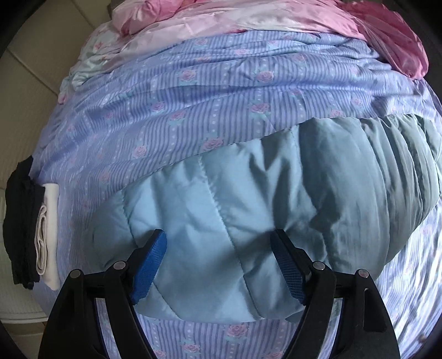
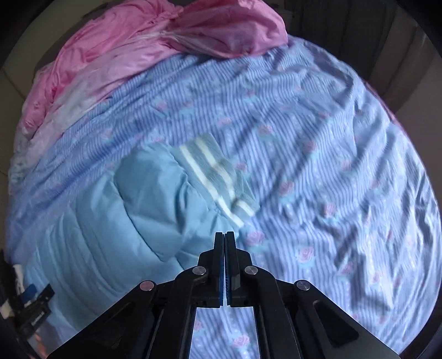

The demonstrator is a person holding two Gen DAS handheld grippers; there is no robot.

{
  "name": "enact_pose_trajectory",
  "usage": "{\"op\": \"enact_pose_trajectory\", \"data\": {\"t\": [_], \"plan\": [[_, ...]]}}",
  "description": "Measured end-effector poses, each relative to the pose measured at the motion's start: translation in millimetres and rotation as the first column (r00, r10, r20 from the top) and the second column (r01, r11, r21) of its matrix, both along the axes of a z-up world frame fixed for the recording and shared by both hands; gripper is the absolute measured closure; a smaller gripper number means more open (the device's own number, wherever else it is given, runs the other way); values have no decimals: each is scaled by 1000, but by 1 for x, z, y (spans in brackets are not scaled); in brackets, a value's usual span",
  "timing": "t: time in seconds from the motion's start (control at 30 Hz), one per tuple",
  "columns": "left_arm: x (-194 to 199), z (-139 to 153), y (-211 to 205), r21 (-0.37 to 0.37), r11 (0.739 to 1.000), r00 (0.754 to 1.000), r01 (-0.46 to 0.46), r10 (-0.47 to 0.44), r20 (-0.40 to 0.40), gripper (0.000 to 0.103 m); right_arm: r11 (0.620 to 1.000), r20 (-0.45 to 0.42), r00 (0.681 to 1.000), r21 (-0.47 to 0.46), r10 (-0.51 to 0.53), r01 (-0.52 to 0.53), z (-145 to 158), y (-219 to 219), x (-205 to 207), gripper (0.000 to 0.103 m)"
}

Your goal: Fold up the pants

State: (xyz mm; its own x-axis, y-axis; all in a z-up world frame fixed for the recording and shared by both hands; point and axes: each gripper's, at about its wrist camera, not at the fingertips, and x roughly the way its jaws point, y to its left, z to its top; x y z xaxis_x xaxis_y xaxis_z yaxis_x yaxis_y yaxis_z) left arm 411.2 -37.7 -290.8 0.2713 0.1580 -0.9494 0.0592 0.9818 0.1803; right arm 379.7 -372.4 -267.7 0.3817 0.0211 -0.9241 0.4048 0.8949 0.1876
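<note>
Light blue quilted pants (image 1: 248,210) lie on the bed, folded into a thick bundle. My left gripper (image 1: 219,240) is open, its blue-padded fingers (image 1: 149,265) spread over the near part of the pants. In the right wrist view the pants (image 2: 132,210) lie to the left, with a white-striped ribbed cuff (image 2: 218,171) at their far end. My right gripper (image 2: 225,234) is shut with nothing between its pads, its tip at the near edge of the pants. The other gripper (image 2: 33,306) shows at the lower left of that view.
The bed has a blue striped sheet with pink roses (image 1: 221,91) (image 2: 331,171). A crumpled pink blanket (image 1: 248,19) (image 2: 138,47) lies at the far end. Folded black and white clothes (image 1: 30,221) are stacked at the bed's left edge.
</note>
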Motion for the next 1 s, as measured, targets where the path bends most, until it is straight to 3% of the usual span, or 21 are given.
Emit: {"op": "enact_pose_trajectory", "data": {"t": [0.07,0.13,0.17,0.23,0.43,0.47,0.53,0.6,0.77,0.97,1.0], "plan": [[-2,4,-3,-20,1000,1000,14,-14,12,25,998,45,999,59,-19,17,2,-2,-3,97],[-2,6,-5,-41,999,1000,15,-14,19,24,994,84,996,112,-23,14,4,-3,1,60],[-2,6,-5,-53,999,1000,4,-3,19,23,994,92,995,113,-24,13,4,-1,3,55],[-2,7,-5,-71,997,1000,-9,10,18,23,995,82,996,96,-29,21,0,0,15,55],[-3,11,-14,-94,995,1000,12,-9,30,23,985,28,999,167,-41,36,-24,-9,42,57],[-3,10,-14,-95,995,1000,10,-7,29,23,983,16,999,180,-31,28,-29,-8,45,60],[-3,9,-14,-98,995,1000,1,1,22,23,982,0,1000,188,-30,29,-35,-9,47,79],[-3,8,-13,-105,994,1000,-7,9,17,23,984,12,1000,178,-18,15,-31,-9,43,86],[-3,7,-15,-96,995,1000,0,2,16,23,988,53,998,152,-43,35,-10,-10,13,87],[-5,3,-17,-77,997,1000,14,-14,6,22,992,-45,998,117,-42,47,-30,-14,16,84],[-6,4,-16,-80,997,1000,14,-14,5,22,989,-57,997,129,-61,68,-30,-15,16,78]]}}
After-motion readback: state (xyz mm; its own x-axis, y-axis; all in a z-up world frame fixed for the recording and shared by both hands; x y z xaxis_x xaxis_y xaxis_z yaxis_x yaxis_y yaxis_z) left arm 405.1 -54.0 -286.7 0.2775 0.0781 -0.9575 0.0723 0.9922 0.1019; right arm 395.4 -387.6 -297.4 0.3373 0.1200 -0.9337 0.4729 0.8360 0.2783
